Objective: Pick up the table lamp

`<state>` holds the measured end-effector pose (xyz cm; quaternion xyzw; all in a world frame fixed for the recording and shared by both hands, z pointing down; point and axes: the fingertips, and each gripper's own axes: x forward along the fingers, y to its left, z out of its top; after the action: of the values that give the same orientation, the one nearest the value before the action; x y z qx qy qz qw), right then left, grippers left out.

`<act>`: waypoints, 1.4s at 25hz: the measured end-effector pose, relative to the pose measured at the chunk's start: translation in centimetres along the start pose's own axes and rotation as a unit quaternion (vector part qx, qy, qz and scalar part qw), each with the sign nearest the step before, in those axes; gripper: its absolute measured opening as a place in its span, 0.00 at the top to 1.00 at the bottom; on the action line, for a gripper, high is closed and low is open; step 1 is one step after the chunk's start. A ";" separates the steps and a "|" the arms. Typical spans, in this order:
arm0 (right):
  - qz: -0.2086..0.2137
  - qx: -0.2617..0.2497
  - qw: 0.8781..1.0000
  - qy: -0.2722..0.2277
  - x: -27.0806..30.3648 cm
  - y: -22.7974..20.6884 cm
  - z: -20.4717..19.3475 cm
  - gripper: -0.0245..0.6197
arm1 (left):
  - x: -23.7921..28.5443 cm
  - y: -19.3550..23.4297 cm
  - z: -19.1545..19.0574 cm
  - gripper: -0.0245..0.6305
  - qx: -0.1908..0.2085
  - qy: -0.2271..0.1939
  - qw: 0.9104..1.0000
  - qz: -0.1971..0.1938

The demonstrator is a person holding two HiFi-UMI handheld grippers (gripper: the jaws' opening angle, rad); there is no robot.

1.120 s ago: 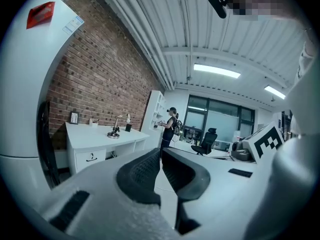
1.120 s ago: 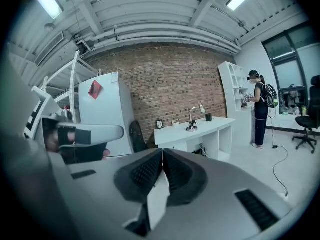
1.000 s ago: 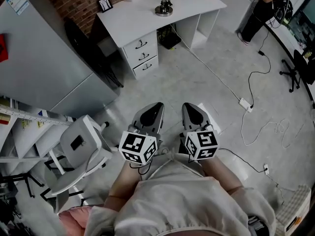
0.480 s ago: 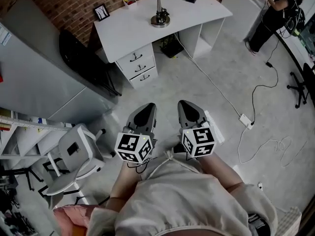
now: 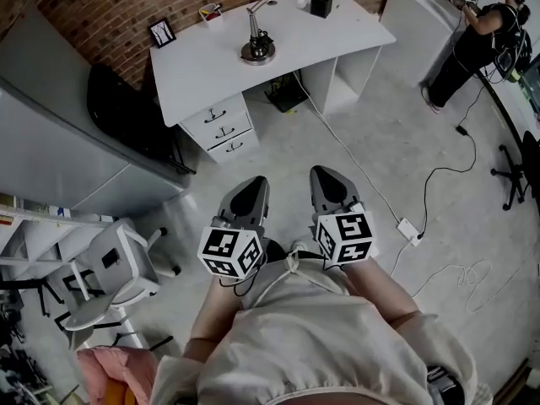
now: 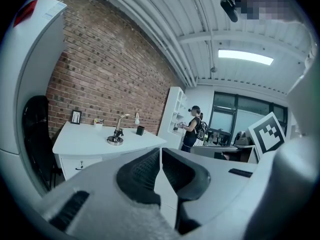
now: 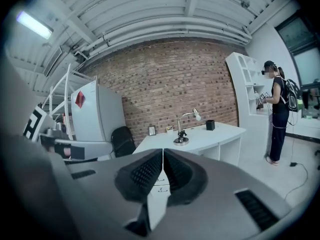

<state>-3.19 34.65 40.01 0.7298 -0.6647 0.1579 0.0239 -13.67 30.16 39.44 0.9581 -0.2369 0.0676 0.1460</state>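
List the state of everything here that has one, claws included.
table lamp: upright on the white desk, not held
desk drawers: closed
left claw: shut, empty
right claw: shut, empty
white chair: upright on the floor

The room is being lit evenly by a ceiling light panel (image 6: 245, 57), which is being blown out. In both gripper views, edges are being bent and darkened.
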 end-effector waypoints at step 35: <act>-0.001 -0.006 1.000 0.019 37.3 -9.6 10.8 0.92 | 29.1 27.1 12.8 0.92 -0.020 -0.002 1.000 0.014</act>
<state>10.83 -2.82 41.19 0.7275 -0.6641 0.1675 0.0406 -0.15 -9.34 39.85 0.9517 -0.2519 0.0628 0.1638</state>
